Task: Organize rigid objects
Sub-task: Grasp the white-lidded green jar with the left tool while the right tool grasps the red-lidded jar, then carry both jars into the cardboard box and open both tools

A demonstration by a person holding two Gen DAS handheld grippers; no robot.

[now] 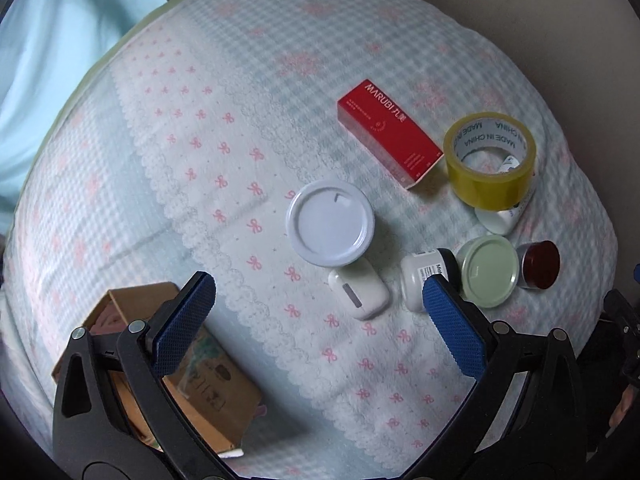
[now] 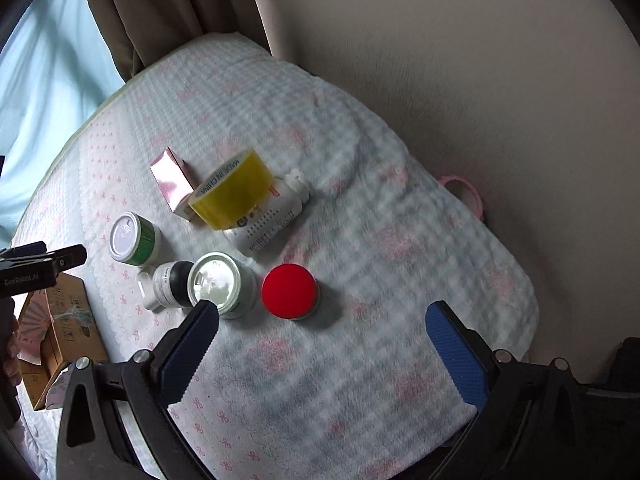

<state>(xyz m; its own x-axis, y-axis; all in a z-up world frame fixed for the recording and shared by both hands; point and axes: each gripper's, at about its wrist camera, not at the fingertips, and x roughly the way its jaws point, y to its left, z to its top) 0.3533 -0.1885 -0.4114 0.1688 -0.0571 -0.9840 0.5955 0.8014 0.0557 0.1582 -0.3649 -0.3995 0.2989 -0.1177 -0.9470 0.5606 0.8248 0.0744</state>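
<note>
Several small items lie on a bow-patterned cloth. A red box (image 1: 390, 132), a yellow tape roll (image 1: 490, 160), a white-lidded jar (image 1: 330, 229), a white case (image 1: 359, 292), a small white bottle (image 1: 420, 278), a pale green-lidded jar (image 1: 488, 270) and a red-capped jar (image 1: 538, 264) show in the left wrist view. My left gripper (image 1: 318, 300) is open and empty above the cloth, near the white case. My right gripper (image 2: 322, 330) is open and empty, just in front of the red-capped jar (image 2: 289, 290). The tape roll (image 2: 234, 196) leans on a white bottle (image 2: 268, 220).
A cardboard box (image 1: 196, 372) sits at the near left under my left finger; it also shows in the right wrist view (image 2: 60, 332). A curtain (image 2: 168, 8) and a wall (image 2: 480, 80) stand behind. A pink ring (image 2: 466, 194) lies past the cloth's right edge.
</note>
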